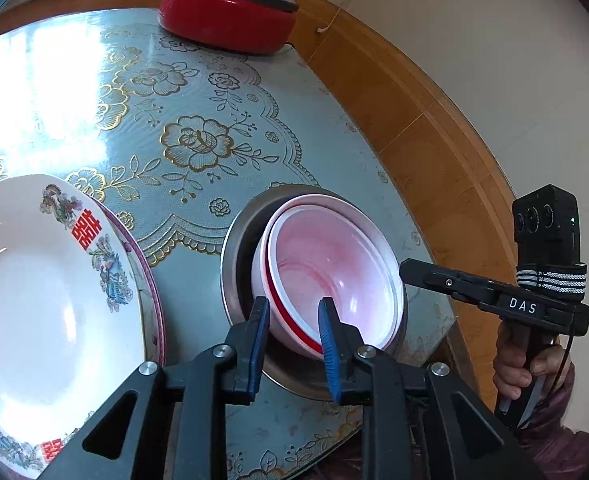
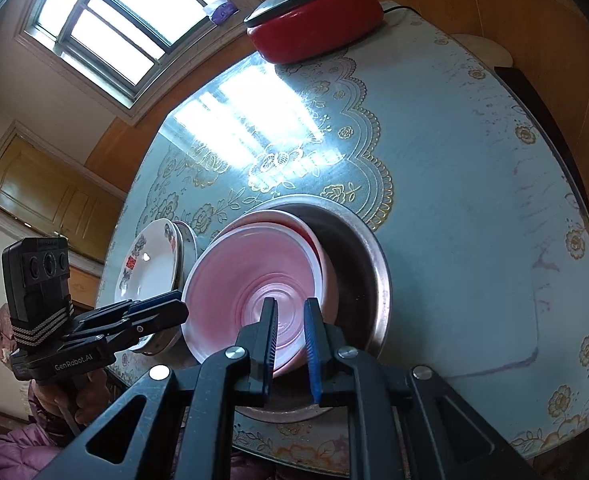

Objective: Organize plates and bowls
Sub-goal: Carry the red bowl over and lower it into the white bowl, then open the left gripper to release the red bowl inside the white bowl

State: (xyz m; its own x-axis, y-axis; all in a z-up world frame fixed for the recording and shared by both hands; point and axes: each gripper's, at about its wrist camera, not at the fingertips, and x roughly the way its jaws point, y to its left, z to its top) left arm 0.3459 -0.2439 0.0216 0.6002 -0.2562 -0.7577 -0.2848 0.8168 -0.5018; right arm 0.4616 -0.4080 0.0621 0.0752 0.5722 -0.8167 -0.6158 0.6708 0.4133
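A pink bowl with a white, red-lined rim sits tilted inside a metal basin on the table. Left gripper straddles its rim, slightly parted; right gripper pinches the rim.

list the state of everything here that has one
bowls: two nested, tilted in the basin
basin: flat on the table, holding the bowls
plates: stacked, white one on top
pot: lid on
left gripper: jaws astride the bowls' near rim, looks slightly loose
right gripper: jaws shut on the bowls' rim
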